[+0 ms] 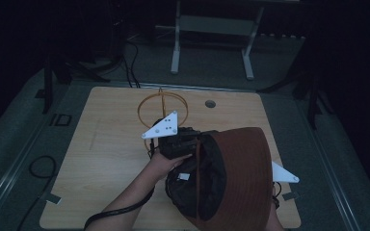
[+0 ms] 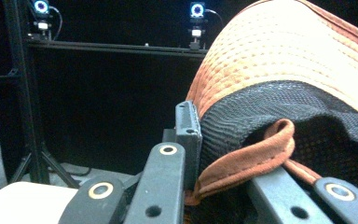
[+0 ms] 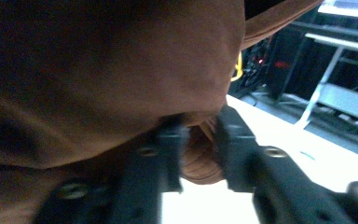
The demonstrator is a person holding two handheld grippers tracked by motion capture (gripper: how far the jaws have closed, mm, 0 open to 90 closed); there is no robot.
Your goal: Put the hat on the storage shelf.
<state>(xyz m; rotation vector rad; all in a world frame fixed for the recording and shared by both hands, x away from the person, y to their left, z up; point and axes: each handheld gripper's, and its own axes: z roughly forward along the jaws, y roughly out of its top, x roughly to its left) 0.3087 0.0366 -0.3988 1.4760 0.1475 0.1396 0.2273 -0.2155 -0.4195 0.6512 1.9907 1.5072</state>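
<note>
A brown bucket hat (image 1: 241,178) with a black mesh lining (image 1: 197,183) is held above the front right of the wooden table (image 1: 111,149). My left gripper (image 1: 190,142), with a grey plate on top, is shut on the hat's rim at its left side. In the left gripper view its jaws (image 2: 223,158) pinch the folded brown brim (image 2: 256,154) and the mesh. My right gripper (image 3: 198,135) is at the hat's right side with a fold of brown cloth (image 3: 200,158) pinched between its blurred jaws. Its grey plate (image 1: 283,174) sticks out from behind the hat.
A thin golden wire-ring stand (image 1: 163,108) rises at the table's middle back, just beyond my left gripper. A round hole (image 1: 210,103) lies in the tabletop behind it. A white frame (image 1: 212,29) stands on the floor past the table. Cables (image 1: 41,166) lie on the floor at left.
</note>
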